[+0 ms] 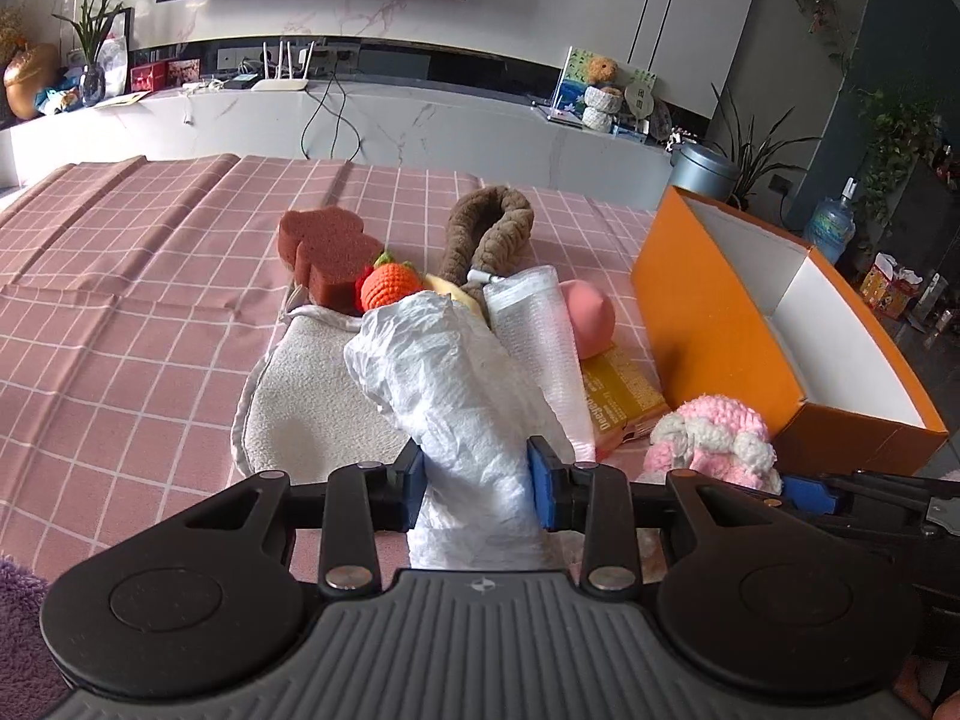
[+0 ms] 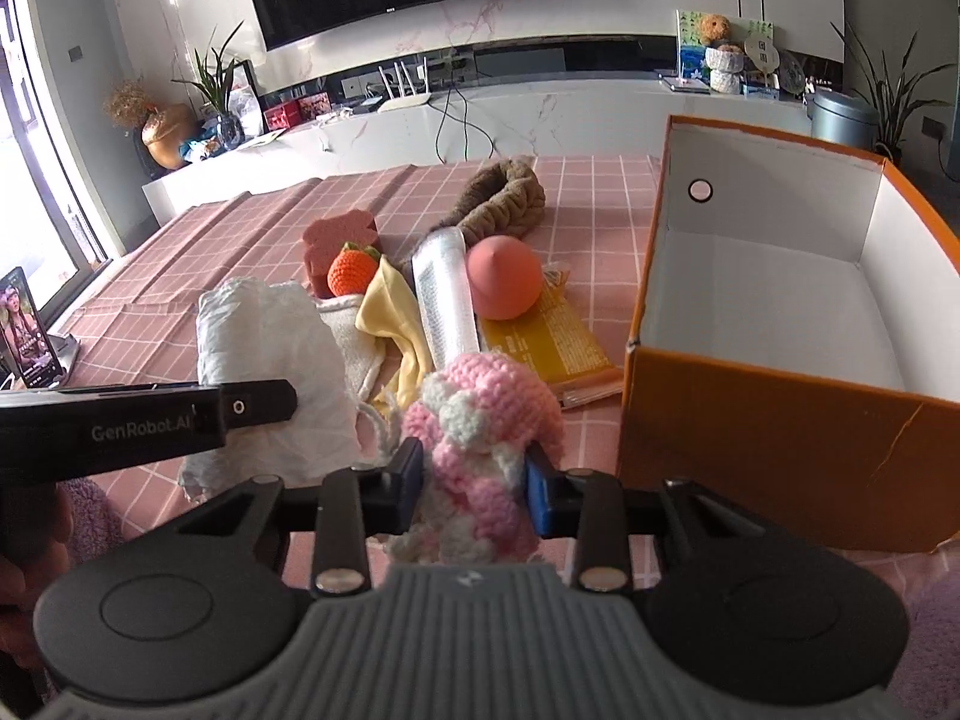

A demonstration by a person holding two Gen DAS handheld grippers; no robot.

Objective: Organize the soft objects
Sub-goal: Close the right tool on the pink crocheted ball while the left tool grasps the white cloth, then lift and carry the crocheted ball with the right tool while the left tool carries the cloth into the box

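My left gripper (image 1: 477, 483) is shut on a crumpled white cloth (image 1: 444, 372), held above the pile; the cloth also shows in the right wrist view (image 2: 270, 348). My right gripper (image 2: 474, 480) is shut on a pink and white knitted piece (image 2: 480, 420), also seen in the left wrist view (image 1: 714, 438). On the pink checked tablecloth (image 1: 120, 312) lie a brown sponge (image 1: 324, 252), an orange crocheted fruit (image 1: 390, 285), a brown plush band (image 1: 492, 228), a white tube (image 1: 540, 348), a pink ball (image 2: 504, 279), a beige towel (image 1: 312, 414) and a yellow cloth (image 2: 390, 318).
An open orange box (image 2: 780, 438) with a white, empty inside stands to the right of the pile, also in the left wrist view (image 1: 708, 324). A yellow packet (image 2: 552, 348) lies beside it. A phone on a stand (image 2: 24, 330) is at the left edge.
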